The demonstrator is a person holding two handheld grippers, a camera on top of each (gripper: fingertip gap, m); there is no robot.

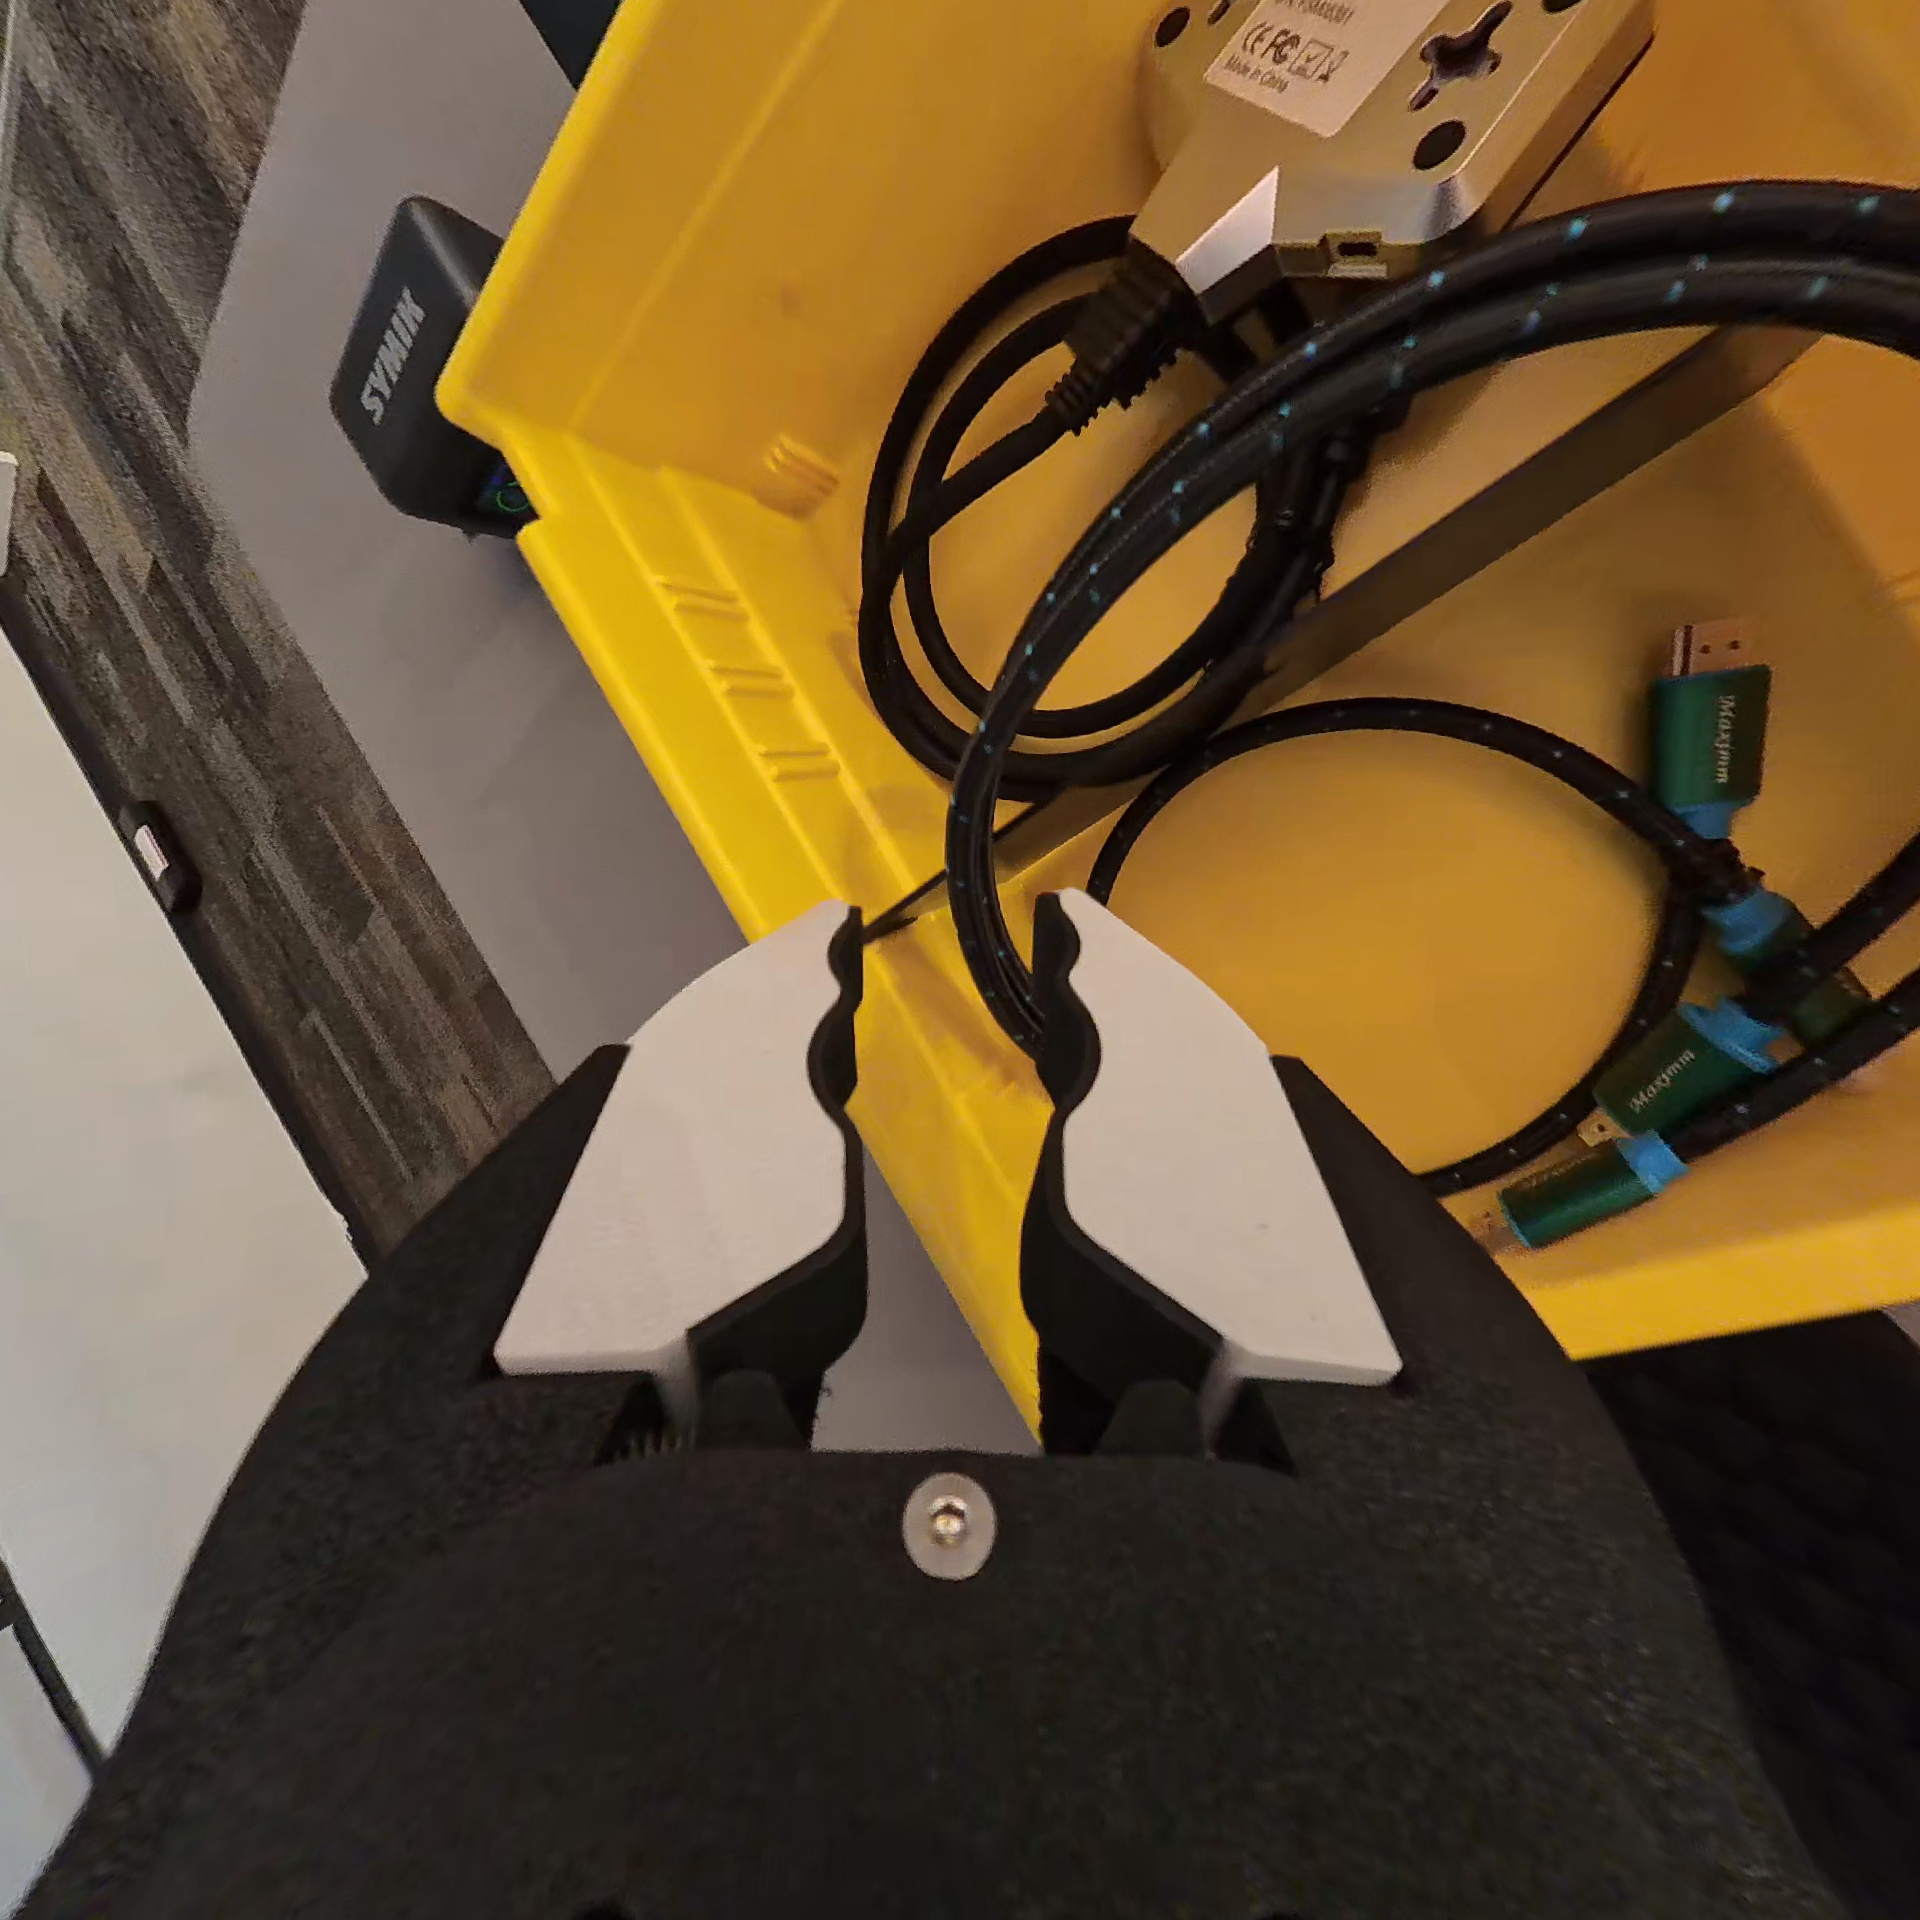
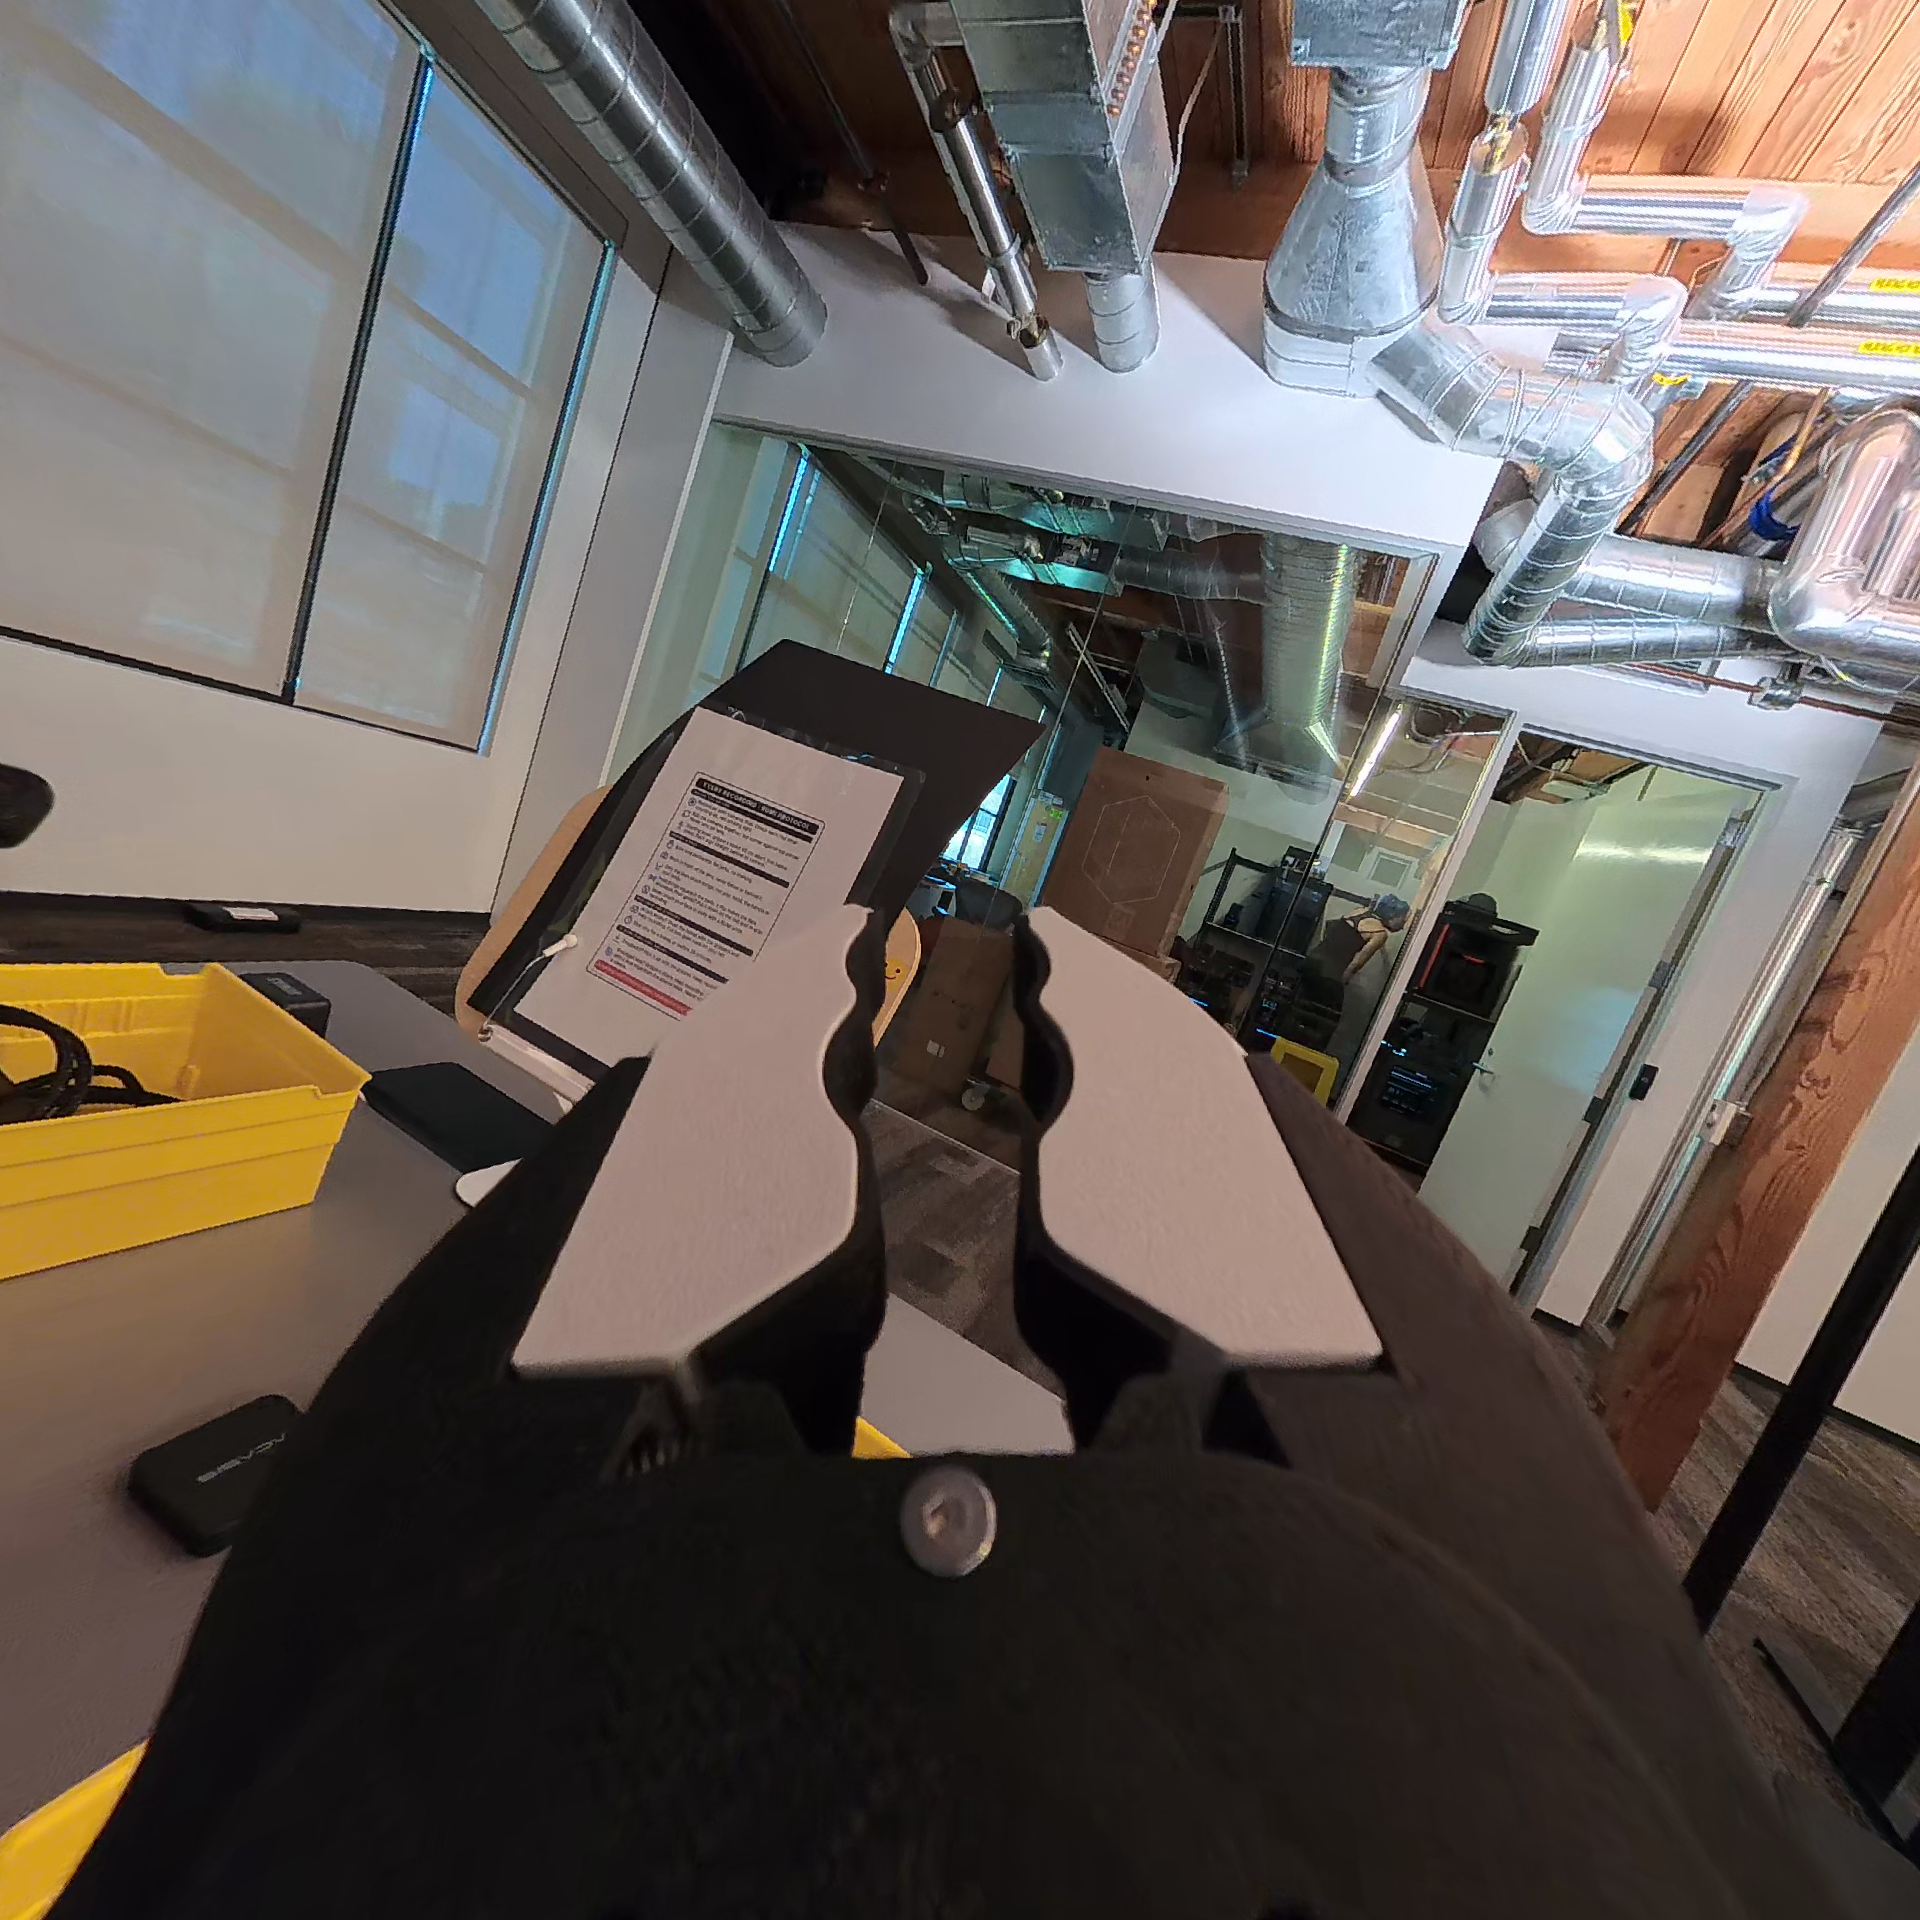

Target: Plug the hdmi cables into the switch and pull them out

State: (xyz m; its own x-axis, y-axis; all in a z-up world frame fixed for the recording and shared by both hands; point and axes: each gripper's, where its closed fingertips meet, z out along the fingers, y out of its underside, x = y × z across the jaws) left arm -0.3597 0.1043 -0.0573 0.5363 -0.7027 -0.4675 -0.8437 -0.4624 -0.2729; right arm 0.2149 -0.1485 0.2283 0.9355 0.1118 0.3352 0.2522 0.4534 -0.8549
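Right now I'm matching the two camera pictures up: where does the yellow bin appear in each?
Left wrist view: the yellow bin fills the upper right, holding cables.
Right wrist view: it sits at the left edge, on the grey table.
Shared landmark: the black cables inside it.

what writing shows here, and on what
I won't quote writing; it stands on:
white sticker on the switch
green plugs
black box beside the yellow bin
printed sheet on a stand
small black case on the table
pipe tags: too small to read
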